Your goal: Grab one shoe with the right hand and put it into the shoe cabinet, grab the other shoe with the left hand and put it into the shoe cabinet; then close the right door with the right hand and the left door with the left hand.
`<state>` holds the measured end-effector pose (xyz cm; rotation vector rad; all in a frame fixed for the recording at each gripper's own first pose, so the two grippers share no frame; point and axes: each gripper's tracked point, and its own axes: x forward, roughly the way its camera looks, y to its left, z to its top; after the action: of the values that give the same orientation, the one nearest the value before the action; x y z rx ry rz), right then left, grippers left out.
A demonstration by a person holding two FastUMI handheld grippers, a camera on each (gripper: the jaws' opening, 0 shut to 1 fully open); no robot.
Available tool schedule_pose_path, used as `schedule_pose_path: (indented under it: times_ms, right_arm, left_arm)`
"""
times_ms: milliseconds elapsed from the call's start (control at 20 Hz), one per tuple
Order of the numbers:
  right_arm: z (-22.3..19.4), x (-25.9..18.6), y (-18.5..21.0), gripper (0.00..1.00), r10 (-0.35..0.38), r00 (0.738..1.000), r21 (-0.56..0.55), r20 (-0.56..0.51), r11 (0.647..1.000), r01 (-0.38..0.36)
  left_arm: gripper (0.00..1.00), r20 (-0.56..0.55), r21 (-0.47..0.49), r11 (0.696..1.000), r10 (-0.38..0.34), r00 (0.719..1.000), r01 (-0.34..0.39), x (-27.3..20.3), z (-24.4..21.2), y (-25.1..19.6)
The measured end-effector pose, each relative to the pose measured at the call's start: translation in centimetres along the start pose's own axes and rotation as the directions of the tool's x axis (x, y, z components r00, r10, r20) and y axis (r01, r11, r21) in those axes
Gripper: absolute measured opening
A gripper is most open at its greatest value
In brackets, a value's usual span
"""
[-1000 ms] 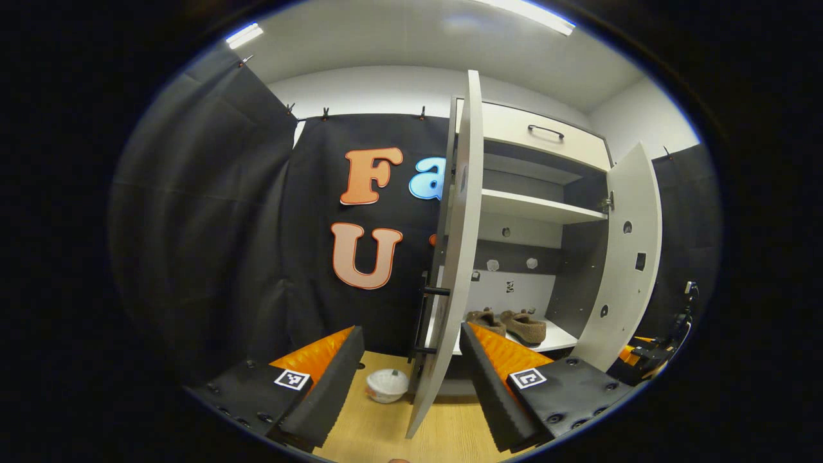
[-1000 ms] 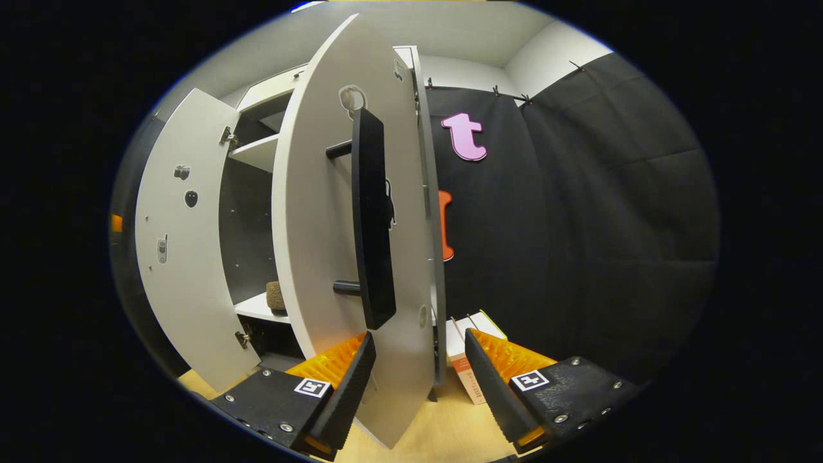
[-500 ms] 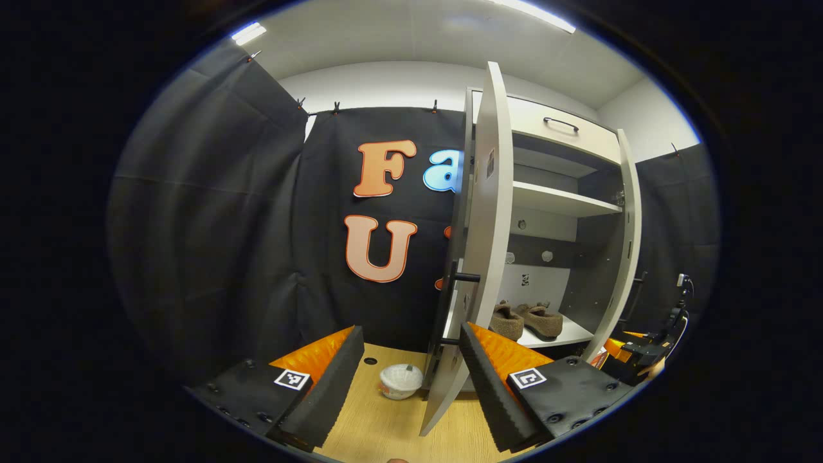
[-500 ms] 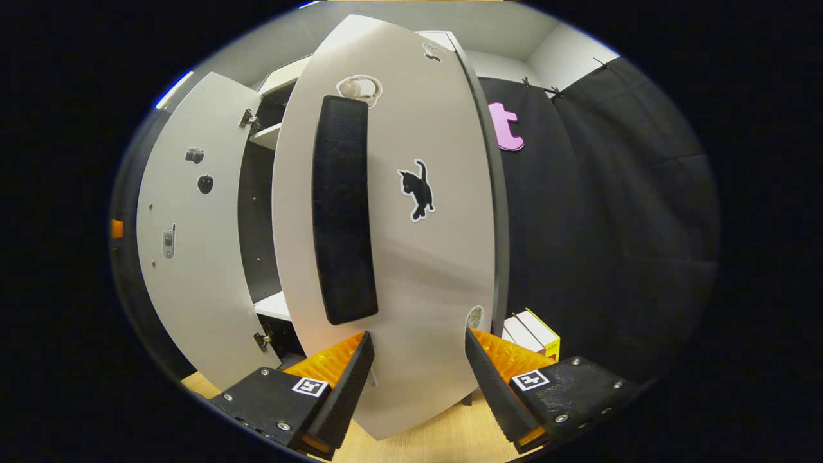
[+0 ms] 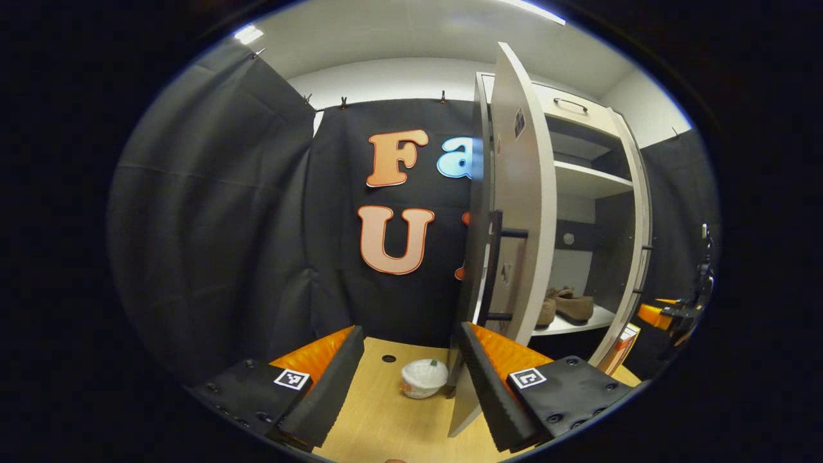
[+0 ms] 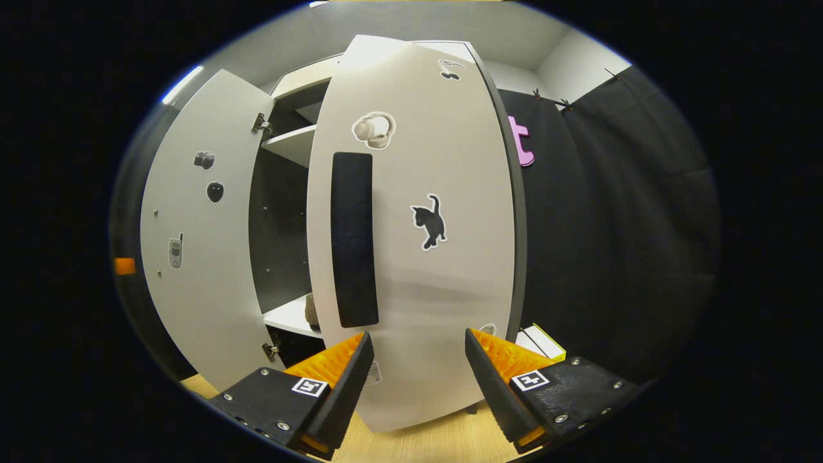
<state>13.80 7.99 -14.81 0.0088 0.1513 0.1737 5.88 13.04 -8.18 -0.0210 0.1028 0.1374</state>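
The pale shoe cabinet (image 5: 588, 181) holds two brown shoes (image 5: 571, 306) side by side on its lower shelf. In the left gripper view the left door (image 5: 517, 212) stands edge-on and half open, its black handle (image 5: 495, 263) facing me. My left gripper (image 5: 411, 379) is open just left of that door's lower edge. In the right gripper view the right door (image 6: 437, 283) faces me nearly flat, with its black handle (image 6: 352, 238) and a cat sticker. My right gripper (image 6: 415, 379) is open against its lower part. The left door (image 6: 193, 225) stands open beyond.
A small white bowl (image 5: 424, 378) sits on the wooden floor (image 5: 386, 424) near the left door's foot. A white and yellow box (image 6: 543, 342) stands right of the cabinet. Black cloth walls close in on both sides.
The right door has swung from edge-on to almost flat against the cabinet. In the left gripper view, the left door has turned further toward shut and hides more of the shoes.
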Motion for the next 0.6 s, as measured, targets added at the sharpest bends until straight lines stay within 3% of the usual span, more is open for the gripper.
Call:
schedule_pose_path:
  times_ms: [100, 600]
  right_arm:
    - [0.0, -0.3, -0.1, 0.88, -0.002, 1.0, -0.002, -0.001, 1.0, 0.002]
    - [-0.4, -2.1, -1.0, 0.89, -0.024, 1.0, -0.025, -0.009, 0.999, 0.023]
  left_arm:
    - [0.99, -0.01, -0.015, 1.0, -0.014, 1.0, 0.014, 1.0, -1.5, -0.3]
    - [0.97, -0.044, -0.019, 0.996, -0.085, 0.995, 0.084, 5.0, -6.2, -1.9]
